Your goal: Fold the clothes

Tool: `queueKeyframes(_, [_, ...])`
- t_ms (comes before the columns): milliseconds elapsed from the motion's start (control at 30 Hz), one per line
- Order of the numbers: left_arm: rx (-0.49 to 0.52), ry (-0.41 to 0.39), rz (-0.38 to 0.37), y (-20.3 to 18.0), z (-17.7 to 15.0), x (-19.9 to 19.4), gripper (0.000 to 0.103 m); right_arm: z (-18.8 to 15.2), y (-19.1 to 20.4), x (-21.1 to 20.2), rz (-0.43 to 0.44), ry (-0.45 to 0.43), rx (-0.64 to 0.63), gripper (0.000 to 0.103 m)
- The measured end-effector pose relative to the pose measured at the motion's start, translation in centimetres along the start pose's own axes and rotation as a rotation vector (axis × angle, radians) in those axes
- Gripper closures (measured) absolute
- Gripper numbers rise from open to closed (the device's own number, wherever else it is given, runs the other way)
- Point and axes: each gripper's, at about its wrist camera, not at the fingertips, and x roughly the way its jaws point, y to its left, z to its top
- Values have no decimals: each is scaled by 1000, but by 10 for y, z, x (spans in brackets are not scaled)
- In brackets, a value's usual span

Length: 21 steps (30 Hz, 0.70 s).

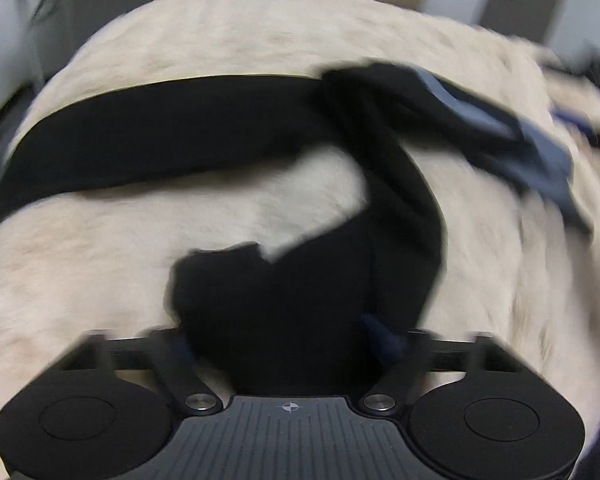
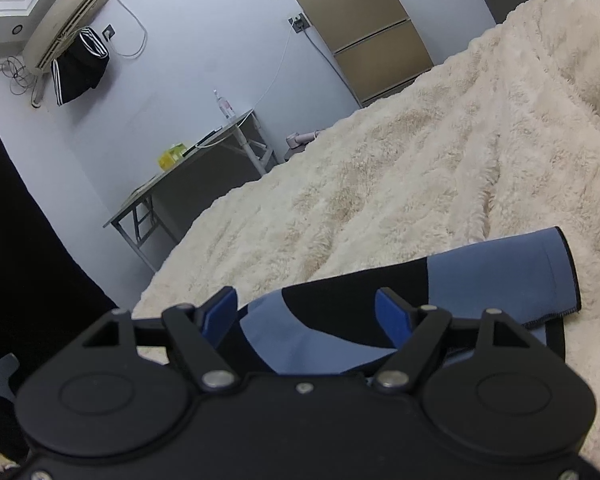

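Black-and-blue garment [image 1: 228,128], soft, limp and light, sprawls across the fluffy cream blanket [image 1: 260,40] on the bed, left claw [image 1: 292,340] clenched on a black fold, right claw [image 2: 304,312] spread wide over the blue sleeve [image 2: 500,276], best pinched at its hem.

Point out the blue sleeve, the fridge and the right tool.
blue sleeve [image 2: 500,268]: right wrist view, on the blue panel near the cuff.
fridge [image 2: 376,44]: right wrist view, on the lower half of its tan front.
right tool [image 2: 306,308]: right wrist view, midway between its blue fingertips.
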Motion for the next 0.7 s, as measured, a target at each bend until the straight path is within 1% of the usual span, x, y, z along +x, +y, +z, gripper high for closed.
queueKeyframes(33, [3, -21, 23, -1, 4, -5, 98, -3, 0, 0, -16, 4, -16, 27])
queueKeyframes(100, [-98, -102, 9, 17, 17, -31, 98, -6, -3, 3, -38, 21, -23, 27])
queueKeyframes(233, [-74, -225, 125, 52, 46, -90, 98, -4, -7, 4, -21, 21, 25, 27])
queueKeyframes(300, [-84, -262, 191, 76, 54, -116, 98, -4, -5, 3, -17, 22, 19, 27])
queueKeyframes(333, [-103, -258, 220, 89, 54, -126, 98, -4, -3, 3, -15, 23, 16, 27])
queueKeyframes(400, [-152, -220, 288, 123, 56, -119, 97, -4, -1, 2, -10, 24, 10, 27])
queueKeyframes(433, [-171, -187, 321, 135, 56, -112, 93, -4, 1, 1, -8, 24, 8, 27])
queueKeyframes(467, [-194, -117, 359, 152, 53, -97, 85, -4, 2, 1, -6, 24, 5, 27])
queueKeyframes(500, [-211, -82, 356, 158, 51, -92, 81, -4, 3, 0, -3, 25, 2, 27])
queueKeyframes(567, [-315, -26, 274, 172, 38, -78, 68, -4, 6, -1, 1, 26, -4, 27])
queueKeyframes(600, [-324, -29, 255, 171, 35, -77, 64, -4, 7, -1, 3, 26, -7, 26])
queueKeyframes(633, [-321, -43, 243, 165, 32, -77, 55, -3, 8, -2, 6, 27, -10, 25])
queueKeyframes(667, [-305, -66, 252, 156, 31, -79, 49, -4, 9, -2, 6, 27, -15, 24])
queueKeyframes(700, [-287, -85, 249, 148, 31, -80, 49, -3, 7, 0, 4, 29, -21, 23])
